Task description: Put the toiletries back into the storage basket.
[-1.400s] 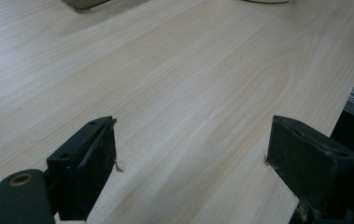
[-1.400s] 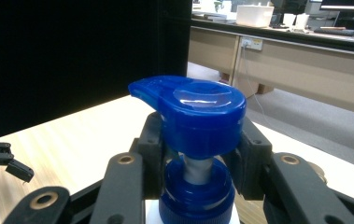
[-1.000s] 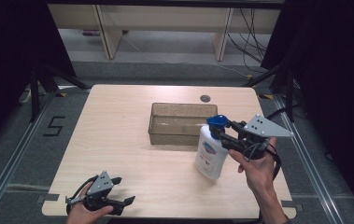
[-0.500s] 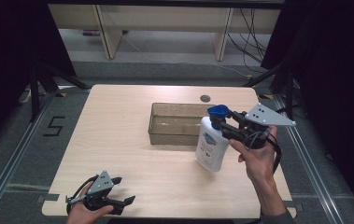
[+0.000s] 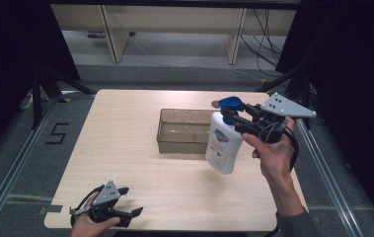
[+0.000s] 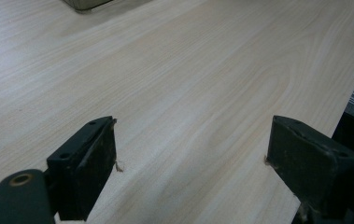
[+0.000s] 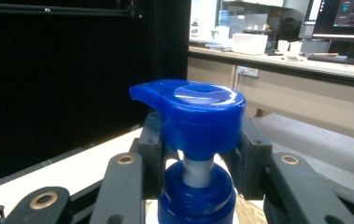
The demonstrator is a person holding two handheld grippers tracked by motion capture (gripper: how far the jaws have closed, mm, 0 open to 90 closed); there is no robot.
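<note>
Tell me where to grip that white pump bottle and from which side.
Grip the pump bottle at the narrow neck under its blue pump head, coming in level from the side. The wide head overhangs the jaws like a ledge, so the bottle probably cannot slip down. The right gripper holds it exactly there.

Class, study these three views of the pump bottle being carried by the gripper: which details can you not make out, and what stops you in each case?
- Pump bottle label: high view, print too small to read.
- Bottle body: right gripper view, cut off by the bottom edge below the blue pump head.
- Clear bin: left gripper view, cut off at the top edge.
- Small dark object: high view, partly behind the pump head.
</note>
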